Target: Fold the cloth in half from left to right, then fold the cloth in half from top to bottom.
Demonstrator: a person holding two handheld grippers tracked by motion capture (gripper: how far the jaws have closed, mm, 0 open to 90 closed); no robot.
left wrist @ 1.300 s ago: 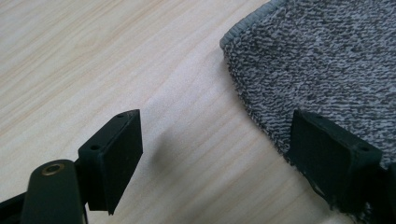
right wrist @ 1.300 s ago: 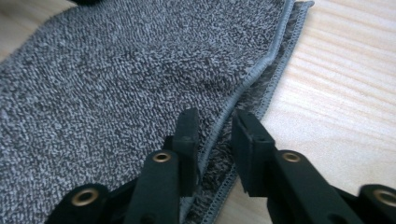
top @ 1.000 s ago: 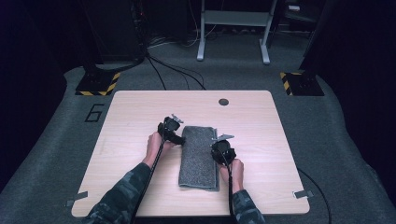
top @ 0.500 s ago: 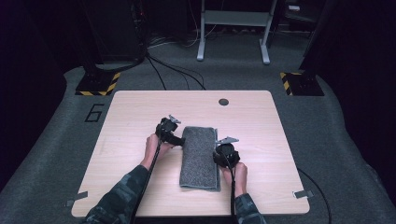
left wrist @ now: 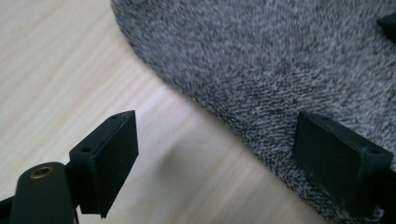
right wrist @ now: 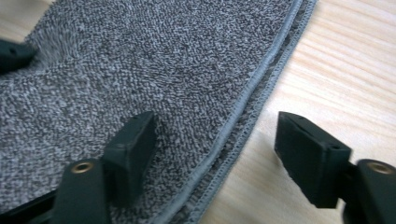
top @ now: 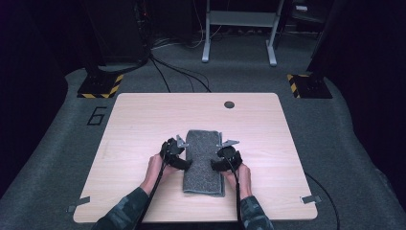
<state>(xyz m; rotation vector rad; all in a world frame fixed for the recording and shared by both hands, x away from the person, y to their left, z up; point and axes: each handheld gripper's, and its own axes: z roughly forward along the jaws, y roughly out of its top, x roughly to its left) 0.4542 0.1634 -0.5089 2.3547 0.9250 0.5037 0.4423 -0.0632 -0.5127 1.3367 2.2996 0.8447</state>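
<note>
Folded grey towel [top: 205, 163] lying flat near the desk's [top: 143, 120] front edge, long axis running front to back, left gripper [top: 184, 163] standing apart at its left edge, right gripper [top: 215, 165] just having been opening, straddling its hemmed right edge.

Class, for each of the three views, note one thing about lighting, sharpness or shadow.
High view: the table is lit while the room around it falls to near black. Left gripper view: the grey towel is softly blurred, and a faint shadow lies on the wood between the jaws. Right gripper view: the towel's stitched hem is sharper.
</note>
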